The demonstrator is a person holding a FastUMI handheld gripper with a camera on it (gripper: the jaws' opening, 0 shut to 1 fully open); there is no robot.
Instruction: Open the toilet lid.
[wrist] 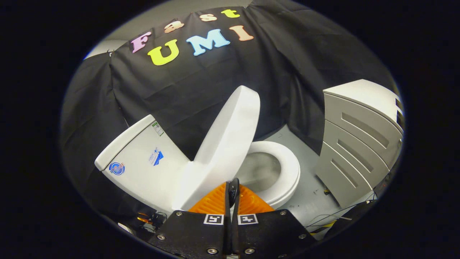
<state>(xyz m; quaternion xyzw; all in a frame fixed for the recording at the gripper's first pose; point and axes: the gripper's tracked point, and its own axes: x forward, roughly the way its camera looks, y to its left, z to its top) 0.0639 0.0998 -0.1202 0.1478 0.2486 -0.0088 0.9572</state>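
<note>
The white toilet lid (230, 133) stands raised at a steep tilt, leaning back toward the white tank (143, 158). The seat ring (289, 169) and the bowl (260, 172) lie uncovered beyond it. My gripper (232, 192) sits at the lid's lower side edge, near the hinge end. Its two fingers are pressed together with only a thin slit between them and nothing visible held. The fingertips (215, 201) lie against or just in front of the lid's edge; contact cannot be told for sure.
A grey drawer cabinet (359, 144) stands close beside the toilet, with a strip of grey floor (312, 194) between them. Loose cables (334, 219) lie on the floor near the cabinet's base. Black cloth hangs behind the tank.
</note>
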